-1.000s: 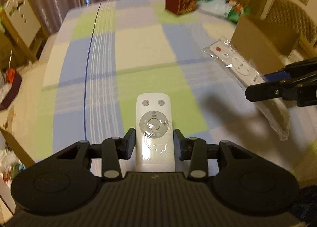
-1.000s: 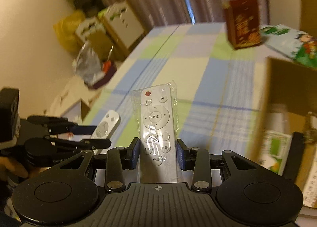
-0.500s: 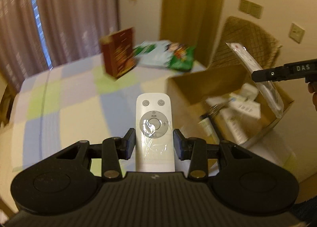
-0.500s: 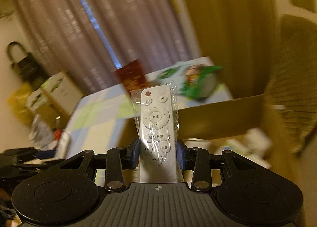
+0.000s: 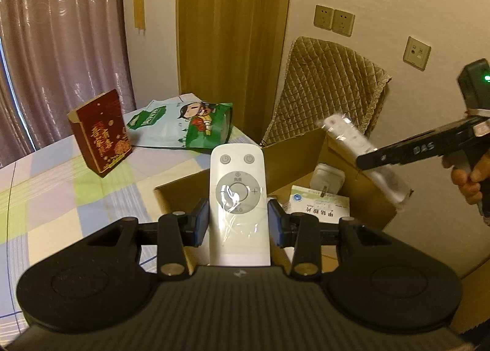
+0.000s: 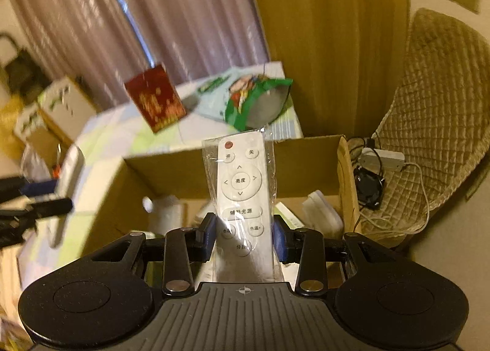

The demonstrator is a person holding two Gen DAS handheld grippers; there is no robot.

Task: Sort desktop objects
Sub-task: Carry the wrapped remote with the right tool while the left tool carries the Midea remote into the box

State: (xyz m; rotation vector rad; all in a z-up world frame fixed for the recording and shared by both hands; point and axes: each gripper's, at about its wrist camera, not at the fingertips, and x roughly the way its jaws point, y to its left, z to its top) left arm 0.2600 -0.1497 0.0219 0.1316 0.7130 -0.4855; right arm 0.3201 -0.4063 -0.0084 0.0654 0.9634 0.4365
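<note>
My left gripper (image 5: 239, 222) is clamped on the white fan remote (image 5: 238, 198); my right gripper (image 6: 243, 233) is clamped on the bagged light remote (image 6: 242, 188). Both are held up over the open cardboard box (image 5: 306, 152). Beyond: red carton (image 5: 99, 132), green snack bag (image 5: 196, 124) on checked tablecloth (image 5: 76, 198).

Left gripper (image 5: 239, 222): matte black body showing ribbed deck, two round discs, silver pivot screws, blue finger pads (image 5: 200, 221). Right gripper (image 6: 243, 233) is looking identical; bare-skinned hand (image 5: 467, 178) beside it.
</note>
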